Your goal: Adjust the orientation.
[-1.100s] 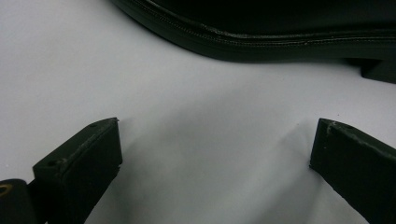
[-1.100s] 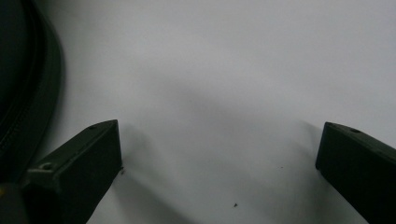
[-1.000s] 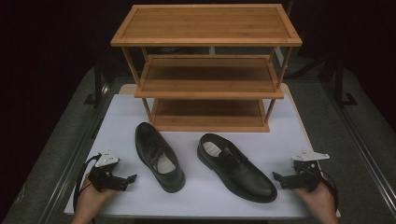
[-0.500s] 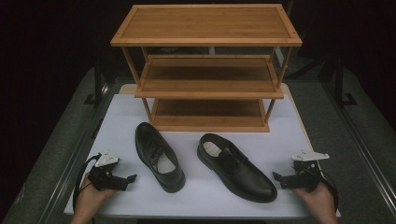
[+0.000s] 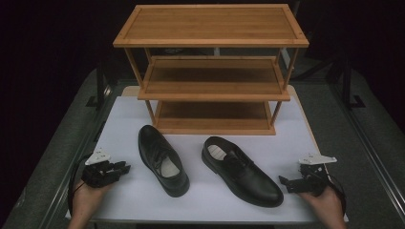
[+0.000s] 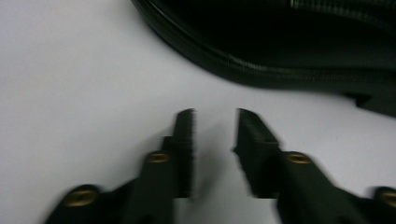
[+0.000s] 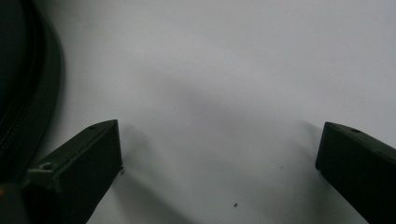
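Two black leather shoes lie on the white table (image 5: pixel 119 119). The left shoe (image 5: pixel 160 157) points its toe toward me, and the right shoe (image 5: pixel 243 174) angles toward the front right. My left gripper (image 5: pixel 125 167) rests on the table just left of the left shoe; in the left gripper view its jaws (image 6: pixel 215 114) stand a little apart with nothing between them, and the shoe's side (image 6: pixel 280 42) lies just ahead. My right gripper (image 5: pixel 284 183) sits right of the right shoe's toe, and its jaws (image 7: pixel 220 126) are wide open over bare table, with the shoe's edge (image 7: pixel 18 70) at the left.
A three-tier wooden shoe rack (image 5: pixel 210 24) stands at the back of the table, its shelves bare. Dark floor and metal frame legs (image 5: pixel 102 81) surround the table. A strip of table lies between the shoes and the lowest shelf (image 5: pixel 212 110).
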